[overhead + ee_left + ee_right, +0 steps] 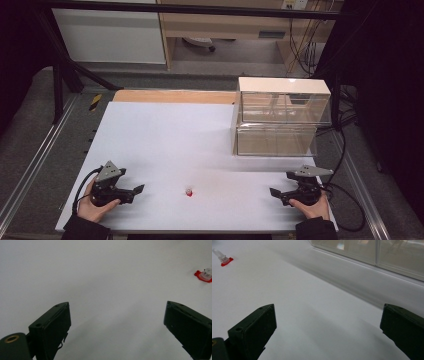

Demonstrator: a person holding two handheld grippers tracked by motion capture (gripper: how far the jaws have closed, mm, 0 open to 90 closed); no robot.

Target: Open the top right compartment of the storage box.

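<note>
A small clear tube with a red base (189, 192) stands on the white table (165, 140) near its front edge, between the two hands. My left gripper (139, 190) rests at the front left, held by a hand, its jaws wide apart with nothing between them. In the left gripper view the tube with the red base (205, 275) lies far off at the upper right. My right gripper (274, 192) sits at the front right, also open and empty. The right gripper view has the tube with the red base (222, 258) at its upper left.
A clear box with a white lid (280, 115) stands at the back right of the table; its lower wall (372, 252) runs across the top of the right gripper view. Black cables (350, 200) trail off the table's right side. A wooden strip (170, 96) edges the back.
</note>
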